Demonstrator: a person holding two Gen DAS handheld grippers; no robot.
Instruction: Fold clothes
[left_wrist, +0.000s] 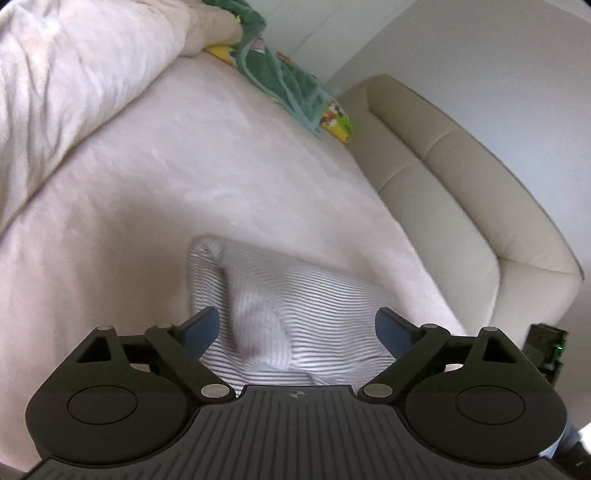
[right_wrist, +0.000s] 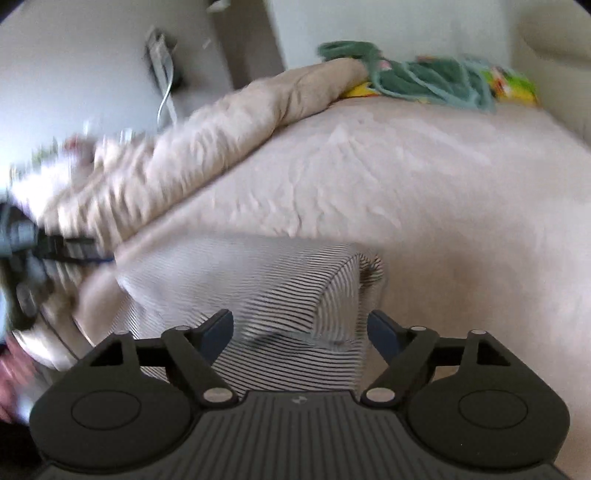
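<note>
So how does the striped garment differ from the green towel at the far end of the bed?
The striped garment is white with thin dark stripes; the green towel is plain teal-green. The garment lies folded into a compact block, close below both open grippers, left and right; the towel lies rumpled and loose, far off on a yellow printed item. Both rest on the bed, untouched.

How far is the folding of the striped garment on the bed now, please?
Done: the striped garment lies on the bed doubled over, with a folded edge. In hand: nothing; the left claw and right claw are both open above it. Left: possibly another fold; the green cloth is still heaped.
</note>
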